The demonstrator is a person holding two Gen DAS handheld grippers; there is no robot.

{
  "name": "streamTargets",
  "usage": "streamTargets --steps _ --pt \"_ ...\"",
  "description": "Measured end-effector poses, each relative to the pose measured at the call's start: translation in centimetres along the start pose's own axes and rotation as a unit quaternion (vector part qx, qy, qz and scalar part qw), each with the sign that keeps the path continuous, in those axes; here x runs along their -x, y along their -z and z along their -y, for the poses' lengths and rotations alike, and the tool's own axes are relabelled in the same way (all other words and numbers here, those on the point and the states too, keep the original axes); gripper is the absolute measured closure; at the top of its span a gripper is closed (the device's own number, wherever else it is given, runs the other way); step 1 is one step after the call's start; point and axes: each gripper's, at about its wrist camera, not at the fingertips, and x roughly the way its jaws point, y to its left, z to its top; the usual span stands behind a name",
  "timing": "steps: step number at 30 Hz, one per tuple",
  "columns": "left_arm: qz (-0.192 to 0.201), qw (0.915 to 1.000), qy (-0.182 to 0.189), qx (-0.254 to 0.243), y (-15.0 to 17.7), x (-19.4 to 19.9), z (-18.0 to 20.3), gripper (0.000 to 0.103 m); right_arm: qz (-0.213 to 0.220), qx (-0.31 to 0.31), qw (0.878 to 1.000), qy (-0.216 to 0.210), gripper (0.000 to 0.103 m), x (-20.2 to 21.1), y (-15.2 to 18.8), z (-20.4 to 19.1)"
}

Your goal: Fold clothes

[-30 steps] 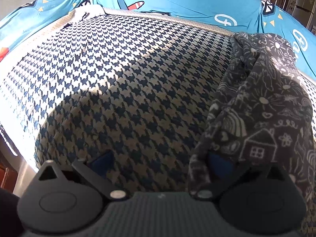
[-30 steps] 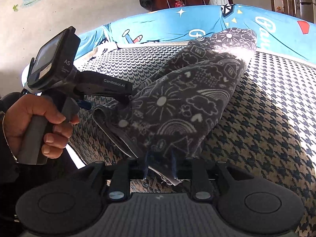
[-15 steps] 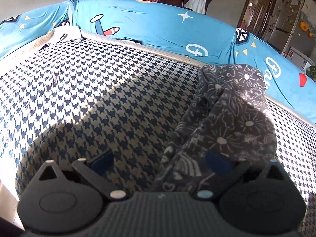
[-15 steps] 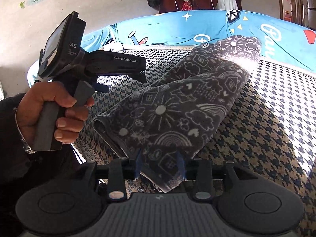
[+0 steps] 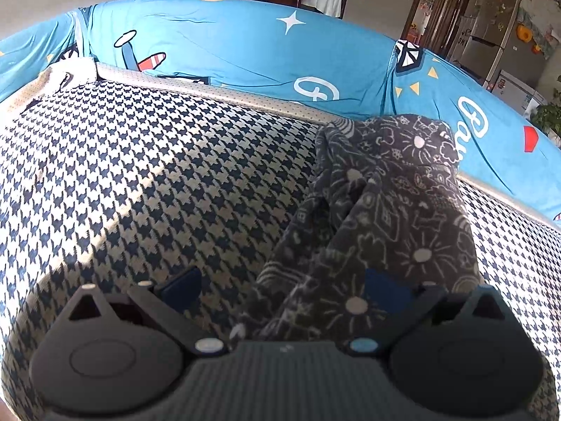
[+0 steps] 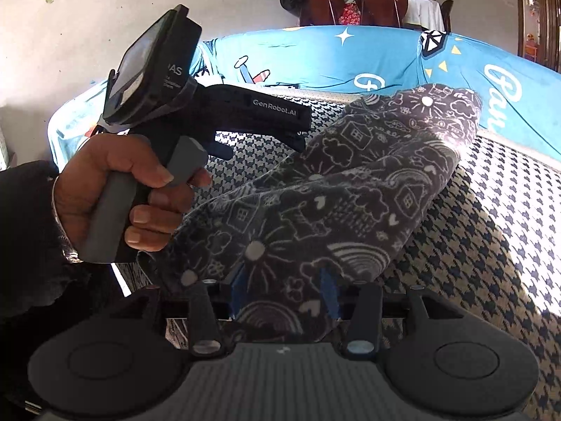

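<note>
1 dark printed garment (image 6: 350, 189) lies lengthwise, far end toward blue backrest (image 6: 350, 59).

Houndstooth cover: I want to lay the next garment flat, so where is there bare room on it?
The houndstooth cover lies bare from the dark doodle-print garment across to the far corner, bordered behind by the blue cartoon sheet. A narrower strip is free on the garment's other side. The near edge is crowded: left gripper, right gripper, garment between its opening jaws.

Hard sunlight from the right, deep shadows across the houndstooth cover (image 5: 147, 175), fisheye-bent edges, sharp focus.
</note>
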Motion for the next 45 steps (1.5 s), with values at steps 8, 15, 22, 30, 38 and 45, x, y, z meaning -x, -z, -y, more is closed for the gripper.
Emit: streamTargets --steps 8,15,22,30,38,45 --pt "-0.019 0.9992 0.036 -0.003 -2.0 -2.2 0.8 0.000 -0.009 0.020 1.000 0.019 0.049 -2.0 -1.8 0.5" --pt "-0.048 0.9969 0.058 -0.024 -3.3 -4.7 1.7 0.004 -0.002 0.000 0.999 0.043 0.030 -4.3 -2.0 1.7" --pt "-0.053 0.9948 0.067 -0.055 -3.7 -5.9 2.5 0.022 -0.001 -0.052 0.998 0.038 0.029 -5.2 -1.7 2.8" --pt "-0.051 0.9935 0.083 -0.059 -3.8 -6.4 3.1 0.054 -0.011 -0.089 0.995 0.033 0.025 -5.6 -1.7 3.4" --pt "0.013 0.9942 0.050 -0.094 -4.0 -4.1 4.8 0.079 -0.008 -0.098 0.995 0.034 0.024 -5.6 -1.2 3.6" --pt "0.020 0.9935 0.017 -0.111 -3.3 -5.1 4.8 0.080 -0.002 -0.091 0.995 0.038 0.023 -5.6 -0.9 3.6"
